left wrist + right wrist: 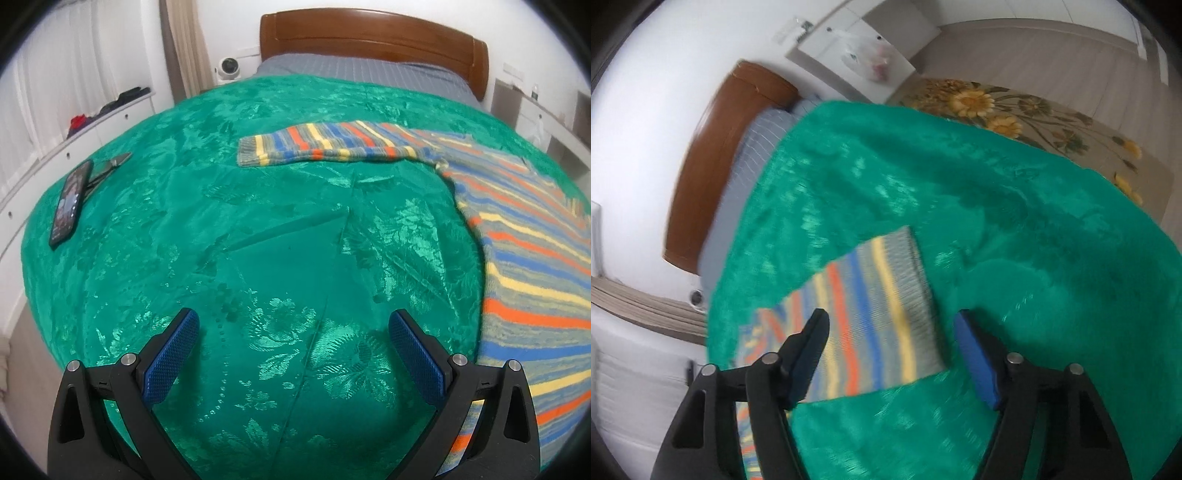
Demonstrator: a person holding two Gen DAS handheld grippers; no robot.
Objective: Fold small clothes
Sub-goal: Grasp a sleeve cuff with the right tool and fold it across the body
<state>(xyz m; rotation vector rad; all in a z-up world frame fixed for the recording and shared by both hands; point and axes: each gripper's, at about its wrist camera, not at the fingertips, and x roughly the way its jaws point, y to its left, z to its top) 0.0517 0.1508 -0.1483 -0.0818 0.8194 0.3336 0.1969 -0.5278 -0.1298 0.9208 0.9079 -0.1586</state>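
No readable text, labels, brands or numbers are showing anywhere; the phone (70,203) screen on the blanket (258,240) is displaying illegible blur.

Your left wrist view is sharp and evenly lit by soft indoor light, with bright glints on the shiny green blanket (229,229) and barely any shadows. Your right wrist view is smeared by motion blur, worst on the striped sweater (871,314). Both views bow strongly toward dark, vignetted corners.
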